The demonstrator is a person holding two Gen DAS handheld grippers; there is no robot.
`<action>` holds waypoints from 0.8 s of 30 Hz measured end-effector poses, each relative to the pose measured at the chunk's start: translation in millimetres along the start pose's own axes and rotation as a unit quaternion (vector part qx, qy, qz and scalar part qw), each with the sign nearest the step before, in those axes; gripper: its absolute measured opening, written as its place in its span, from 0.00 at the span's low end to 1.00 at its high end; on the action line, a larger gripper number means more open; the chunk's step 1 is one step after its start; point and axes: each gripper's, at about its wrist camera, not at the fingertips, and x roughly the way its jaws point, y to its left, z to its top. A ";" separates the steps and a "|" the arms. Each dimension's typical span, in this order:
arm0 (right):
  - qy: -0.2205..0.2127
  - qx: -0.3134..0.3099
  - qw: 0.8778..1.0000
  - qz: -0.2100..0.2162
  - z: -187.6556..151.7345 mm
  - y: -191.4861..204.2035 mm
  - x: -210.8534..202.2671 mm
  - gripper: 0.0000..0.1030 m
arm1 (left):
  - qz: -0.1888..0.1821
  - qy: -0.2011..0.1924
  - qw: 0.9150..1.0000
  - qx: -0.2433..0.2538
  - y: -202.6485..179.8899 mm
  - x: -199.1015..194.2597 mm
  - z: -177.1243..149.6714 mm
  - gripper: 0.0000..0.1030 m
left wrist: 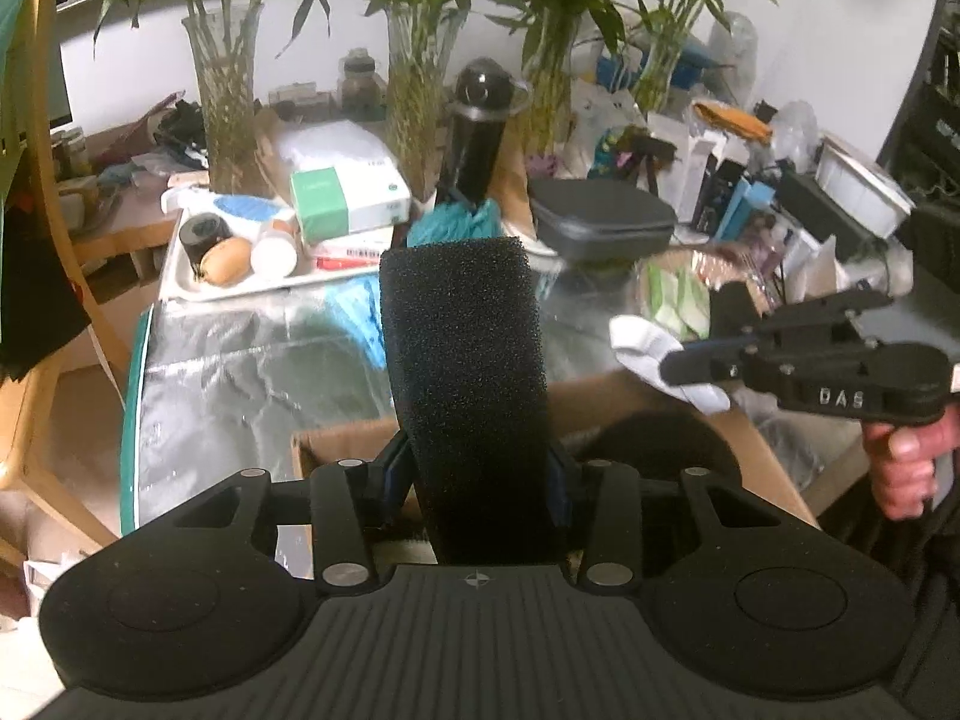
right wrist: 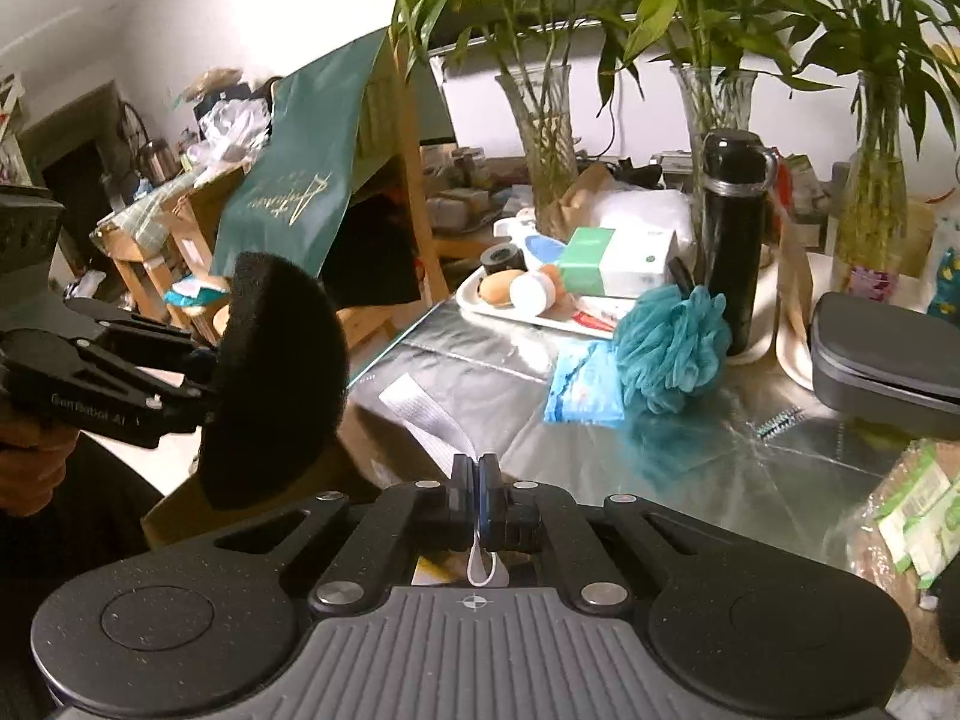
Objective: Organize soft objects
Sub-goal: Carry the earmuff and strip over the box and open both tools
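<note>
A tall black foam sponge stands up between the fingers of my left gripper, which is shut on its lower part. It hangs over an open cardboard box. At the right, my right gripper is shut on a white sock above the box's far corner. In the right wrist view the right gripper pinches the sock, whose ribbed end sticks out ahead. The left gripper holds the sponge at the left. A teal bath pouf and a blue cloth lie on the table.
The table is covered in silver foil. Behind it stand a white tray of small items, a black flask, a grey case and glass vases with plants. A wooden chair stands at the left.
</note>
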 end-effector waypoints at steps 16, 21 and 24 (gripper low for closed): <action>0.052 -0.048 0.997 0.031 -12.3 26.4 17.5 0.05 | 0.035 0.023 0.998 0.045 -4.7 5.6 -36.0 0.44; 0.060 -0.068 0.996 0.020 -13.5 34.3 23.4 0.62 | 0.040 0.009 0.997 0.071 -10.3 4.8 -44.1 0.64; 0.044 -0.068 0.996 0.021 -11.8 33.9 18.8 0.81 | 0.042 0.006 0.997 0.060 -8.8 1.1 -47.7 0.69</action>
